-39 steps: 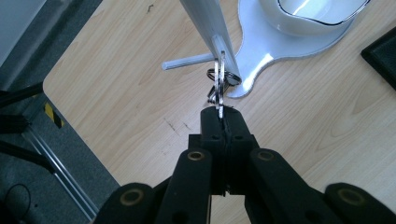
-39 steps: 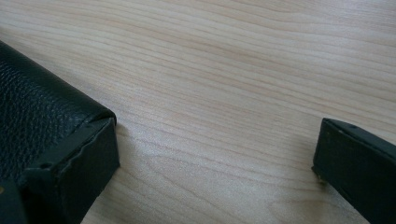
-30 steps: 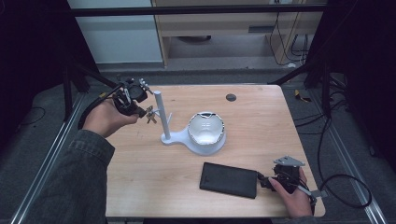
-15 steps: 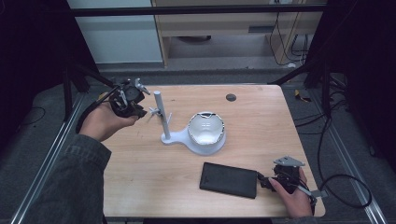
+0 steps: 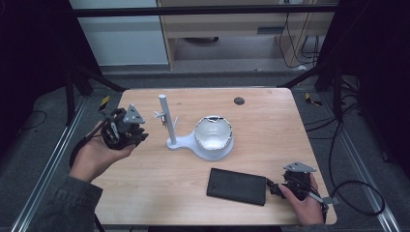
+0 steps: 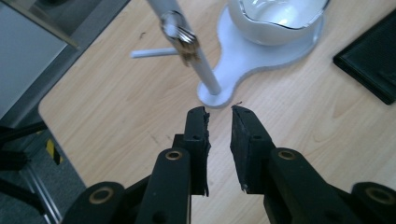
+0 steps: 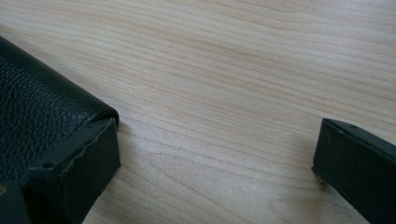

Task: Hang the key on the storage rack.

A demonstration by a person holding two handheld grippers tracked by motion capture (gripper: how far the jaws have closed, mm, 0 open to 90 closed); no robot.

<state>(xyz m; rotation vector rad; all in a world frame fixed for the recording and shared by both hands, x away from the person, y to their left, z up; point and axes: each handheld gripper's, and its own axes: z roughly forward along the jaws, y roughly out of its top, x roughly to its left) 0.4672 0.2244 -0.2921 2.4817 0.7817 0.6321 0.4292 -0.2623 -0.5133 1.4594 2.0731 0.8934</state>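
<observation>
Hanging on the white stand's post, left of the bowl, the keys look light, hard and jingly; grip the ring. Left gripper fingers narrow, empty, just opened; right gripper fingers wide beside the black wallet.

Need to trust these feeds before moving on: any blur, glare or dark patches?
High view: table evenly lit, surroundings dark, picture slightly soft. Left gripper view: jaws sharp, keys on the white stand a little blurred, rim glare on the bowl. Right gripper view: wood grain crisp, black wallet soft up close.
</observation>
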